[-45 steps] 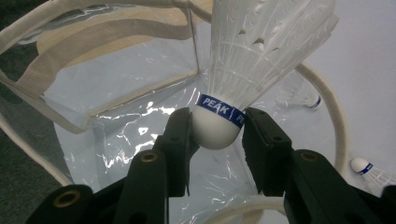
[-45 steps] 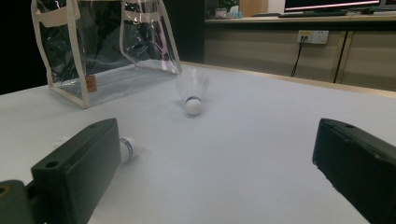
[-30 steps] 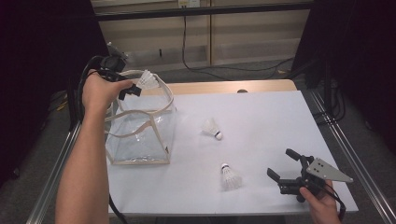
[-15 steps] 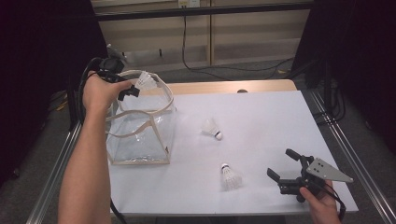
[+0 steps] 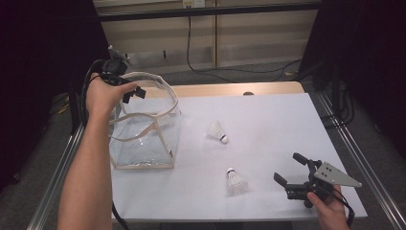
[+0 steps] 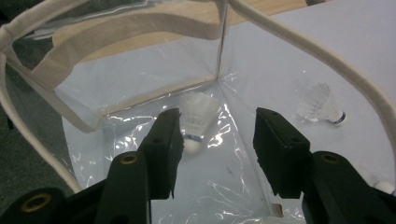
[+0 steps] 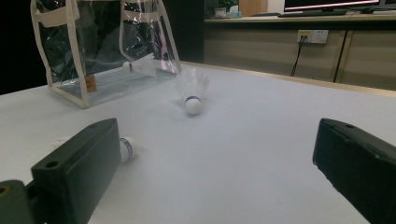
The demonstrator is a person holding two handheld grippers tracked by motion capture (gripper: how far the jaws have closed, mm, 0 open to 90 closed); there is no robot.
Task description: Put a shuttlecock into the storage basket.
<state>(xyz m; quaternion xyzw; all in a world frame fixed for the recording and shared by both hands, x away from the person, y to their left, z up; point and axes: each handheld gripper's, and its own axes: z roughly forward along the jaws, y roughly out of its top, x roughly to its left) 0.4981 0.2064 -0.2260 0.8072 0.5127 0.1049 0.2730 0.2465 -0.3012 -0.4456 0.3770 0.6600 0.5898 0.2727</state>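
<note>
High view: your left gripper (image 5: 136, 92) over the clear bag (image 5: 143, 139), jaws half hidden by your hand. Left gripper view: jaws just opened, apart, nothing between; shuttlecock (image 6: 196, 116) lies on the bag floor. Right gripper view: right gripper (image 7: 215, 172) low, level, wide, empty; one jaw partly hides a second shuttlecock (image 7: 125, 148).

Left gripper (image 5: 136, 92): black body, blocky black jaws with brass-ringed screw holes, looped black cable; right gripper (image 5: 291, 168): black, grey three-cornered plate on top; forearms bare, no sleeves.
</note>
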